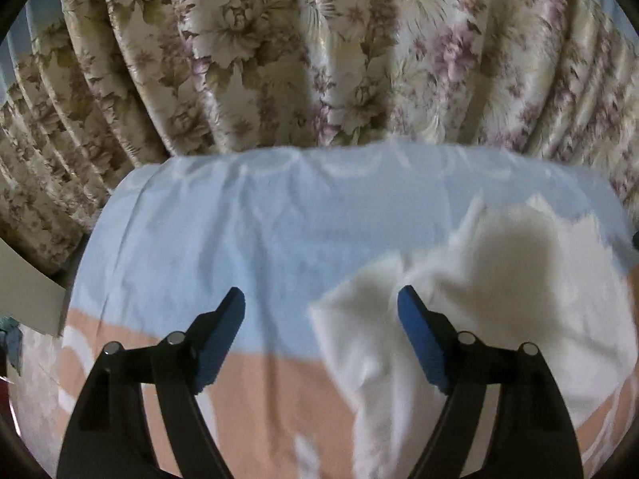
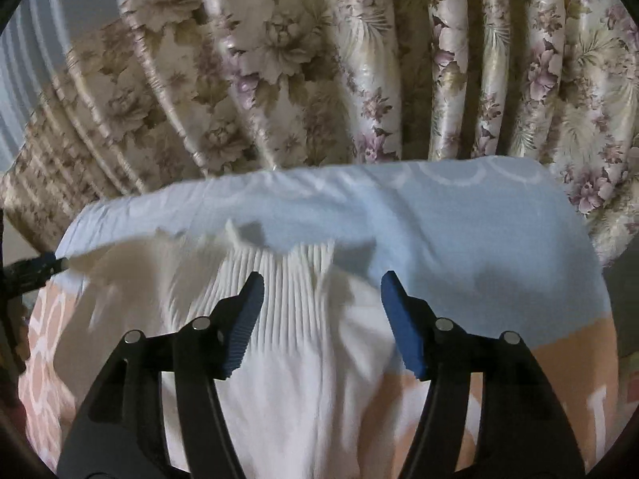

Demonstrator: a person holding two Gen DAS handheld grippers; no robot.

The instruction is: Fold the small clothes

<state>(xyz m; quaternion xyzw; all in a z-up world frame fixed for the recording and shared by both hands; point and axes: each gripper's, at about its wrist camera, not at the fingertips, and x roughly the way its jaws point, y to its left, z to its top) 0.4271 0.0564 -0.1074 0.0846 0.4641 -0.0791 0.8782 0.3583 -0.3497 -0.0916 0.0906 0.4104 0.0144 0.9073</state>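
Note:
A small white garment (image 1: 499,287) lies rumpled on the blue and peach cloth (image 1: 239,239) that covers the table. In the left wrist view it spreads from the middle to the right edge. My left gripper (image 1: 321,299) hangs open above its left edge, nothing between the blue pads. In the right wrist view the white garment (image 2: 287,319) shows a ribbed, pleated band at its far end. My right gripper (image 2: 321,285) is open over that band, its fingers apart from the fabric. The other gripper's tip (image 2: 36,267) pokes in at the left edge.
A flowered curtain (image 1: 319,52) hangs close behind the table's far edge (image 1: 359,149). The blue half of the covering cloth (image 2: 499,239) lies bare to the right of the garment. A pale board (image 1: 28,291) stands at the left.

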